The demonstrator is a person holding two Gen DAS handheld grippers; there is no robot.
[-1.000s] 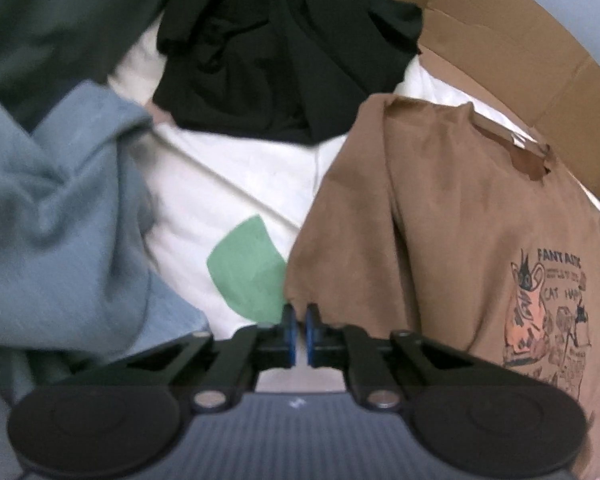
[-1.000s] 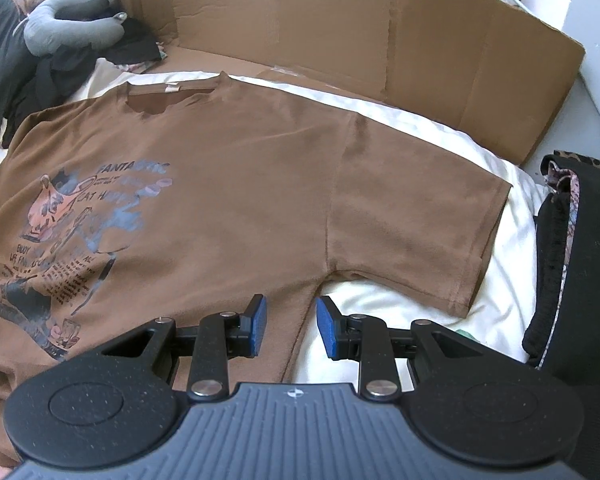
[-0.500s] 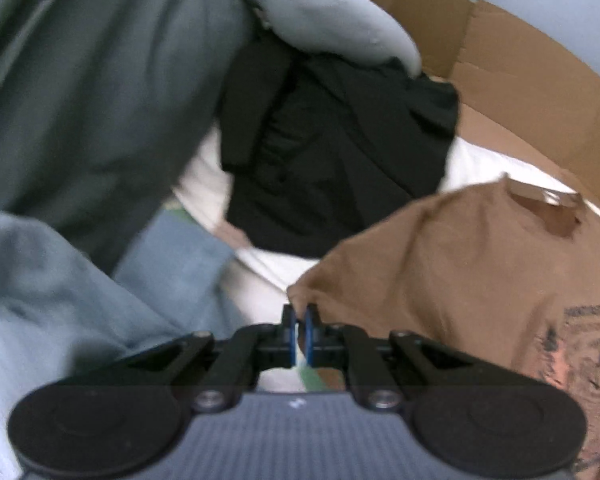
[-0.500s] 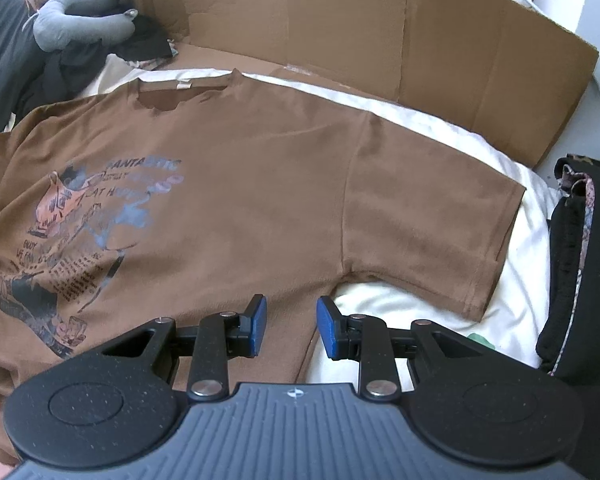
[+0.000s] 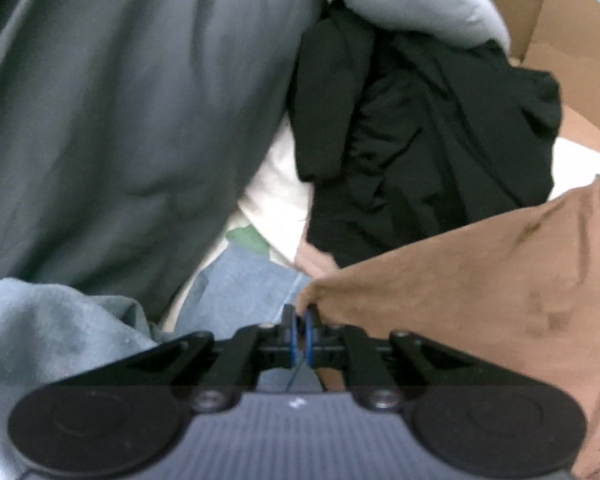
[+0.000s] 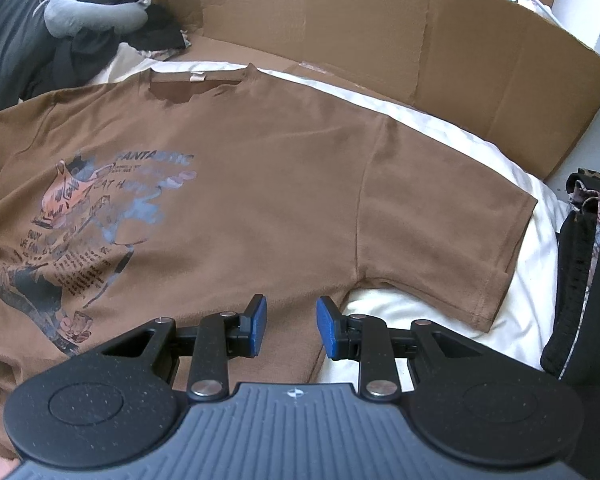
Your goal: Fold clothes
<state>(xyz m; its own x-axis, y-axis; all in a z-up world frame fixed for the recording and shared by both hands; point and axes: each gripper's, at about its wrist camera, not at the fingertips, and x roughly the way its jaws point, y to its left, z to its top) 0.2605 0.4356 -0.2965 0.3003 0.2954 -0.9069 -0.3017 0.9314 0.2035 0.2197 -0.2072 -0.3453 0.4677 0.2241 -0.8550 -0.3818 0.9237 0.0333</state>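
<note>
A brown T-shirt [image 6: 260,184] with a cartoon print lies face up on white bedding [image 6: 512,264], collar toward the cardboard. In the left wrist view my left gripper [image 5: 299,320] is shut on the edge of the brown T-shirt's [image 5: 480,288] left sleeve, and the cloth stretches away from the pads to the right. My right gripper [image 6: 291,320] hovers open above the shirt's side seam, just below the right armpit, with nothing pinched between its blue pads.
A cardboard wall [image 6: 440,28] runs behind the shirt. Black clothes [image 5: 420,140], a dark grey-green garment [image 5: 120,120] and a light blue garment [image 5: 60,320] pile up to the left. A grey neck pillow [image 6: 96,4] sits at the back left. Dark folded clothes [image 6: 588,300] lie at the right.
My left gripper has pulled the sleeve outward to the left, spreading it flat; its view swung toward the pile of clothes. The right gripper stayed almost still and open.
</note>
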